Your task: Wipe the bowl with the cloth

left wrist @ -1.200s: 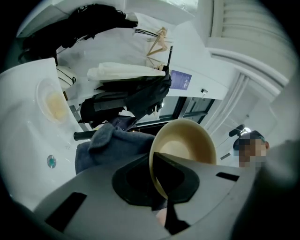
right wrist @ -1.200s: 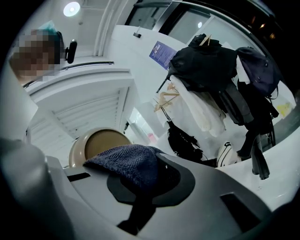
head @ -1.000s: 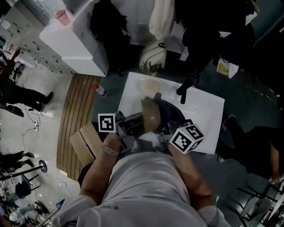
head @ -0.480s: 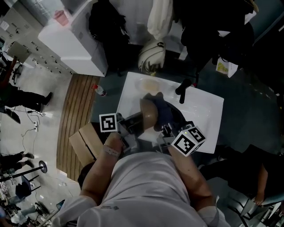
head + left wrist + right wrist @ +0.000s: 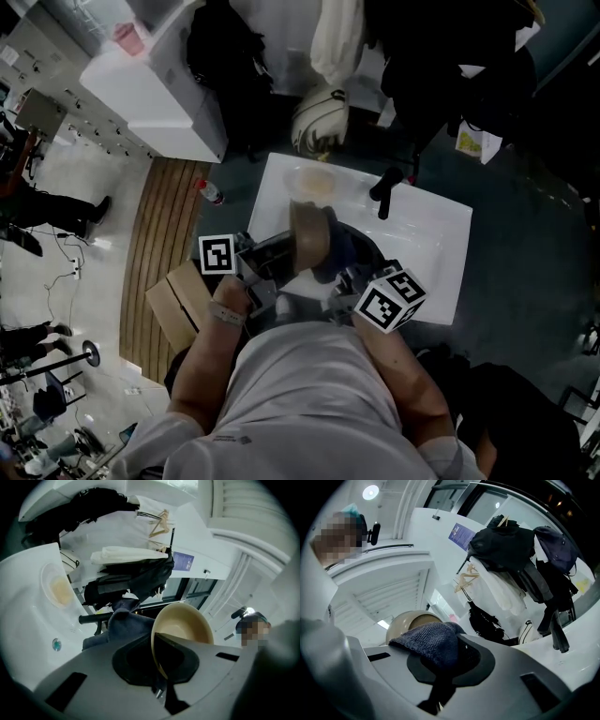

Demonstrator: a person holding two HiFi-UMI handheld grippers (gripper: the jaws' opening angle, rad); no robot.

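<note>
My left gripper [image 5: 158, 670] has its jaws shut tight on the rim of the bowl [image 5: 185, 625] and holds it up on edge above the white table [image 5: 441, 234]. The hollow of the bowl faces this gripper's camera. My right gripper [image 5: 443, 670] is clamped on the cloth [image 5: 429, 641] — a dark blue knit, bunched and bulging out past the jaws. In the left gripper view the cloth lies at 9 o'clock of the bowl, right against its outer wall. In the right gripper view the tan bowl shows just behind the cloth at 10 o'clock. From the head view both grippers meet in front of my chest, with bowl and cloth between them over the near edge of the table. On the table, a shallow dish [image 5: 314, 183] lies at 12 o'clock from the bowl — a black handle [image 5: 386, 192] stands at 2 o'clock.
</note>
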